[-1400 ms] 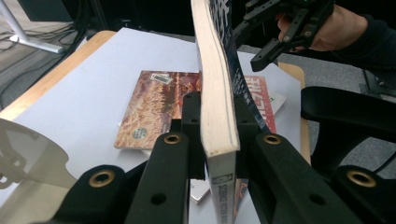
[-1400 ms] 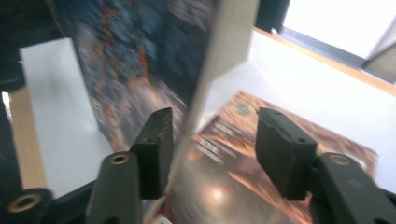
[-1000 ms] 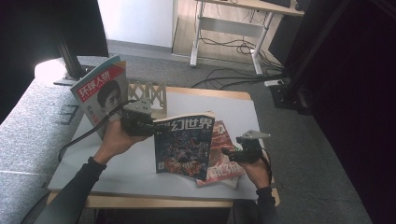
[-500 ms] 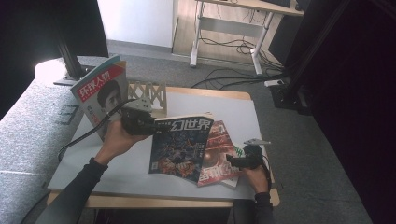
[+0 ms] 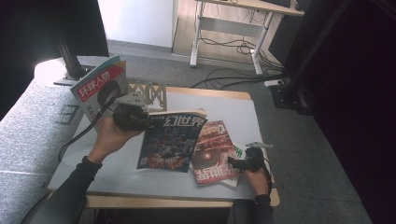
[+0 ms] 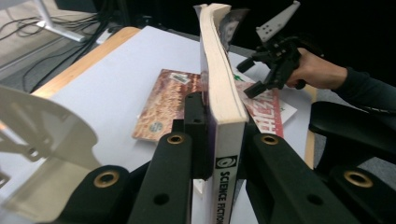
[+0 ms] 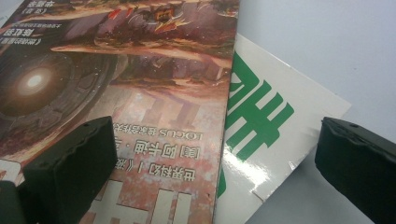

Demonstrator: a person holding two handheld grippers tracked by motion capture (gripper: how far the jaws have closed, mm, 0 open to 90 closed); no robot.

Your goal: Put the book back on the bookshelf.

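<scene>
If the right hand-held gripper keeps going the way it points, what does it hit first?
Probably the red-covered magazine and the white, green-printed one under it: the open right hand-held gripper points at their overlapping corners, though its height above them is unclear.

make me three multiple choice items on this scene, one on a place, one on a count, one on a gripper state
1. Where does the red magazine lie?
A. flat on the table
B. in the wooden rack
C. on the floor
2. How many magazines lie flat under the right gripper?
A. one
B. two
C. four
3. The left gripper is
A. open over the table
B. shut on the dark magazine
C. shut on a cable

Key: 1 A, it rests on the table. 2 B, red one over a white and green one. 3 B, its jaws clamp the spine.
</scene>
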